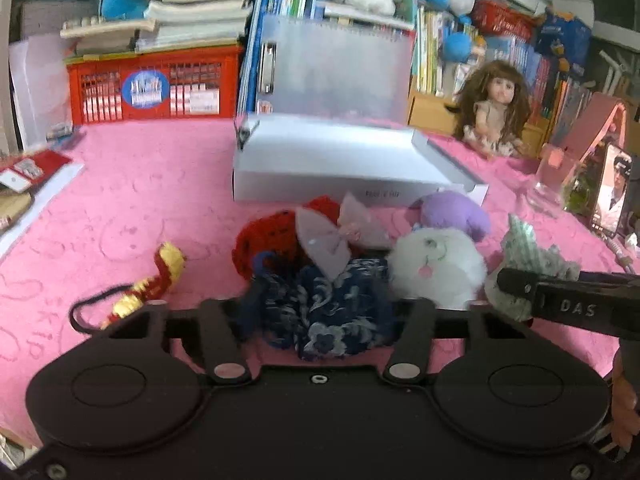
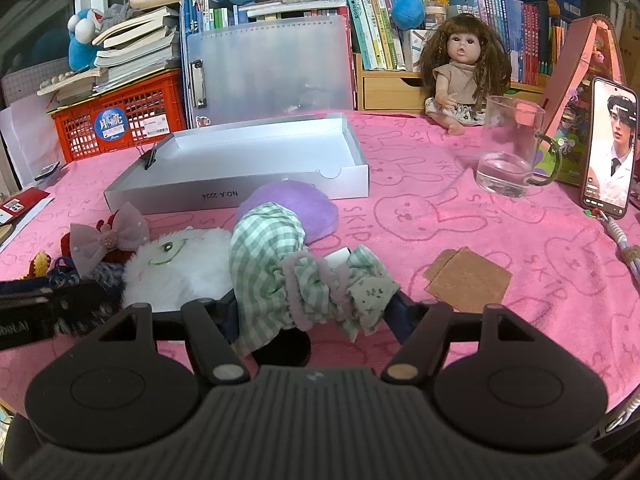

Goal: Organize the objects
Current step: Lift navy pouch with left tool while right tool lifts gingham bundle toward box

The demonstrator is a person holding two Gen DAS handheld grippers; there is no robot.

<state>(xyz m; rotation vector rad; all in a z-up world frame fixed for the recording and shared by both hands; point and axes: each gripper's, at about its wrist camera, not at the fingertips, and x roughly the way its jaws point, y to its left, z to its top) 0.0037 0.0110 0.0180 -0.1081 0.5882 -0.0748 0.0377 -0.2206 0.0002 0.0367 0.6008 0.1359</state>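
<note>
In the left wrist view a blue floral fabric scrunchie point(image 1: 336, 312) fills the gap between the fingers of my left gripper point(image 1: 320, 316), which is shut on it. My right gripper point(image 2: 308, 312) is shut on a green checked cloth scrunchie point(image 2: 280, 268) and holds it just above the pink cloth. A white fluffy plush point(image 2: 180, 264) lies between the two grippers, and a purple plush point(image 2: 296, 204) lies behind it. A pink bow point(image 1: 340, 236) rests on a red knitted piece point(image 1: 260, 240). A red-and-gold knitted piece point(image 1: 160, 276) lies to the left. Behind the pile stands an open white box point(image 2: 160, 196).
A glass mug point(image 2: 512, 148), a propped phone point(image 2: 608, 148) and a doll point(image 2: 460, 68) stand at the right. Brown card pieces point(image 2: 468, 276) lie on the pink tablecloth point(image 2: 440, 208). A red crate point(image 2: 120, 120), a translucent folder point(image 2: 272, 68), books and plush toys line the back.
</note>
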